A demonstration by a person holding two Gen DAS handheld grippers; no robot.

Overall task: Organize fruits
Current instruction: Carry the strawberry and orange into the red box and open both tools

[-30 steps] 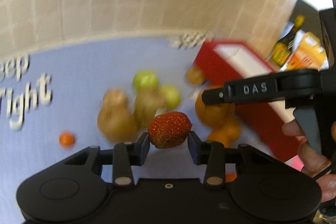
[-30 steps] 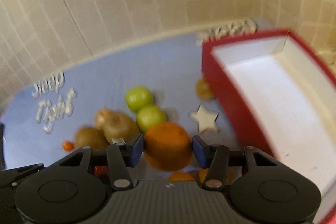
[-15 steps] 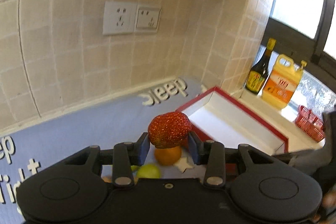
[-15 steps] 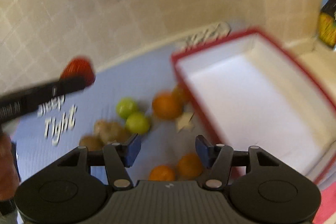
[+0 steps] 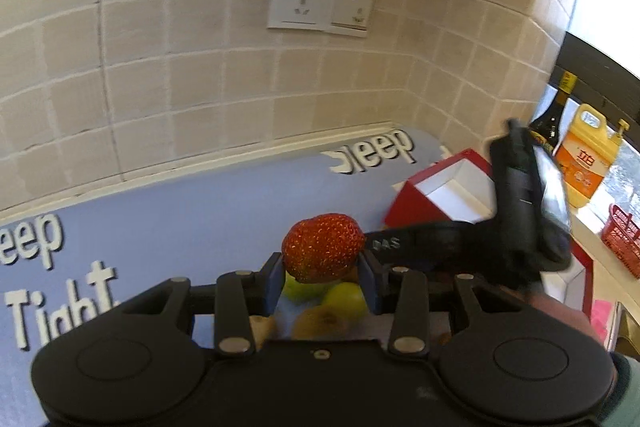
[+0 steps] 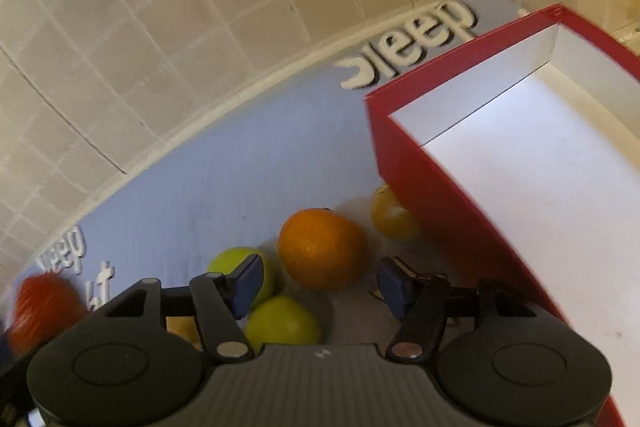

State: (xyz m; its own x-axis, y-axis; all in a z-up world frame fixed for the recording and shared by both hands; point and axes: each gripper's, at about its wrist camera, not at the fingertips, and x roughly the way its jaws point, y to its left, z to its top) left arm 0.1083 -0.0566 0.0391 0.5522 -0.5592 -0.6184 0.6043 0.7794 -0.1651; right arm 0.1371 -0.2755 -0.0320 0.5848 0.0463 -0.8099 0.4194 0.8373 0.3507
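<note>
Left gripper [image 5: 323, 277]: fingers clamped on a strawberry [image 5: 323, 248], one pad on each side, held up above the fruit pile. Two green fruits [image 5: 344, 301] and a brownish one, maybe a kiwi [image 5: 320, 321] though the view is blurred, show below it.

Right gripper [image 6: 320, 285]: fingers spread apart, nothing between them. It hangs over the pile with an orange [image 6: 322, 249] framed in the gap but clear of both pads. One green fruit lies behind the left pad, another [image 6: 282, 321] just below it. A small yellow fruit [image 6: 390, 215] sits against the outer wall of the red box [image 6: 424, 171].

Box: white inside, no fruit visible in it, standing on the blue mat [image 6: 224, 179] that covers the counter. White lettering on the mat near the tiled wall [image 5: 192, 67].

From the left view: wall sockets [image 5: 322, 1], a dark bottle [image 5: 554, 113] and a yellow jug [image 5: 586, 157] on the sill.
</note>
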